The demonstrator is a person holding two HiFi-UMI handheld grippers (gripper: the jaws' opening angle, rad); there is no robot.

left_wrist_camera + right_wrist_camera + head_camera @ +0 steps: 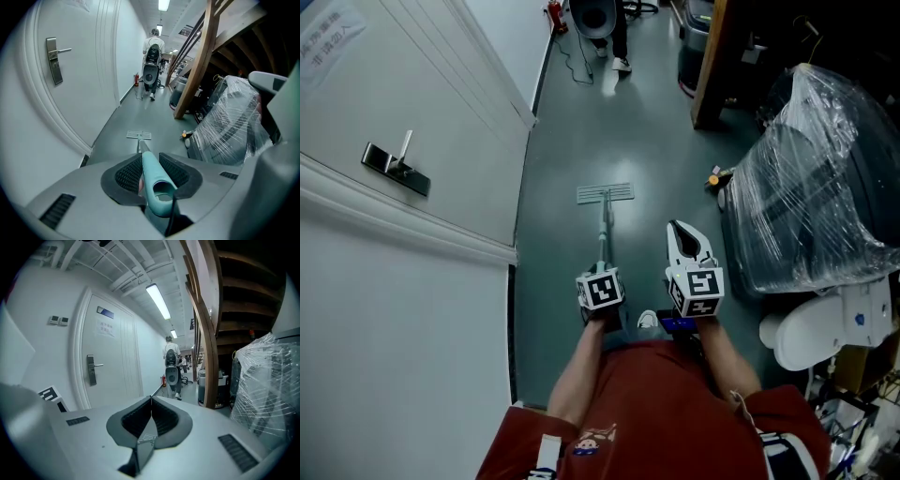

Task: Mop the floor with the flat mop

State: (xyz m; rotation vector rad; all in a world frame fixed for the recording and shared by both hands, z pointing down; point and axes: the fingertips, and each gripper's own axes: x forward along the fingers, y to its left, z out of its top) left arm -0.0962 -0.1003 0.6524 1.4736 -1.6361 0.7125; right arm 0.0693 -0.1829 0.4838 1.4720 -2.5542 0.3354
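The flat mop lies along the grey-green floor, its pale rectangular head (pixel 605 193) (pixel 139 135) flat on the floor ahead of me. Its thin pole runs back to a teal handle (pixel 152 176). My left gripper (pixel 602 274) (pixel 150 161) is shut on that handle, which sits between the ribbed black pads with its looped end sticking out toward the camera. My right gripper (pixel 679 229) (pixel 151 399) hovers just right of the pole, lifted and pointing down the corridor. Its jaws are shut together with nothing between them.
A white door (pixel 403 112) with a metal lever (pixel 394 157) lines the left side. On the right stand a plastic-wrapped bulky item (pixel 814 178), a wooden post (pixel 717 66) and a small yellow object (pixel 715 176). Far down the corridor, a person (pixel 153 44) stands by a machine.
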